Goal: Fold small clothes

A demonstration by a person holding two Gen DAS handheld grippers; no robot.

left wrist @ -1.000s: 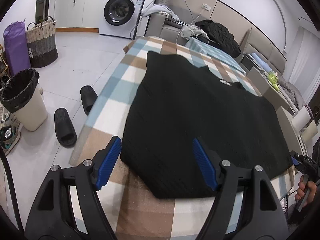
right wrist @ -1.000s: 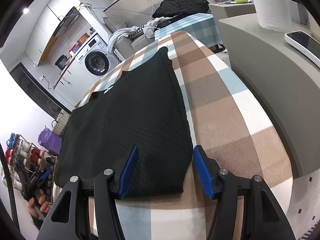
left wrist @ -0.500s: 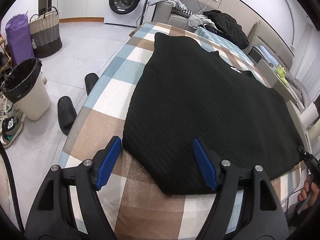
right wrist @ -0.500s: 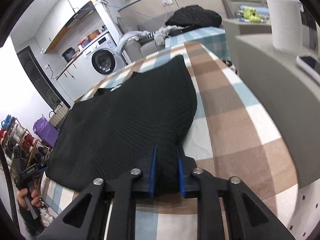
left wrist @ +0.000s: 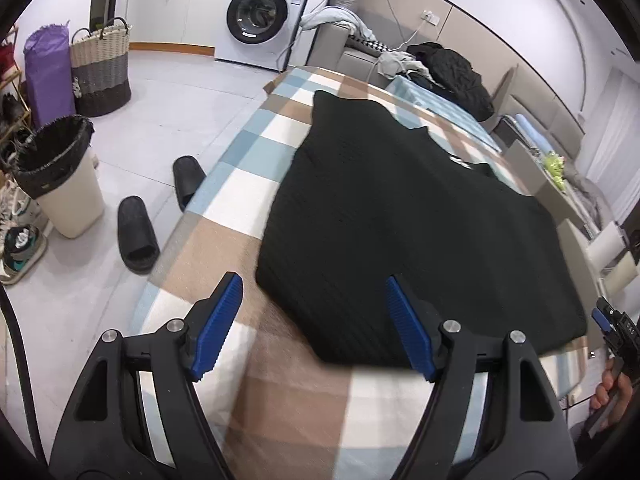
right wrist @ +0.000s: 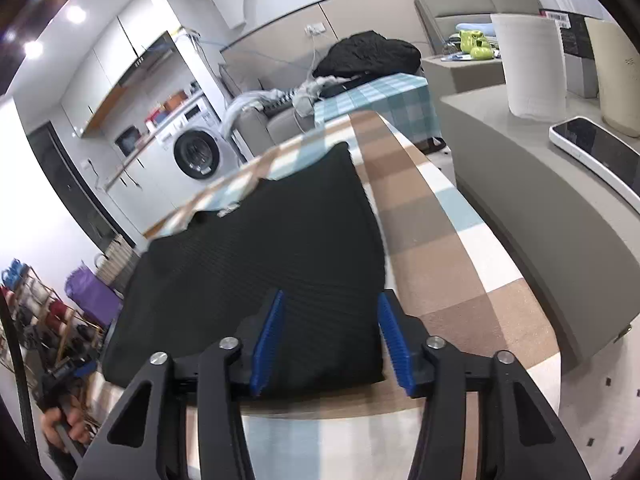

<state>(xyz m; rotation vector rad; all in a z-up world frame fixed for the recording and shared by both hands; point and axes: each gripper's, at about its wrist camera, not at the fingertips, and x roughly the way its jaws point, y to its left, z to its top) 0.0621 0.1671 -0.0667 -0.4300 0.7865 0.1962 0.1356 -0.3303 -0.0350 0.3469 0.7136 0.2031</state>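
The right tool [right wrist: 328, 344] stands part open, its jaws having just been opening, with the near right corner of the black sweater [right wrist: 264, 264] between the blue pads but not pinched. The left tool [left wrist: 312, 324] is released and wide, hovering just short of the sweater's [left wrist: 400, 216] near left corner, which lies a little ahead of it and toward its right finger. Beyond both tools the sweater lies spread flat on the checked cloth [left wrist: 256, 168] that covers the table, collar at the far end. Farther off to the left tool's left are slippers [left wrist: 136, 236] and a bin [left wrist: 60, 184] on the floor.

The step in hand seems to be taking hold of the hem corners for the first fold. Next, both tools likely need to settle over their corners, clench on the fabric, then lift and carry the hem toward the collar together.
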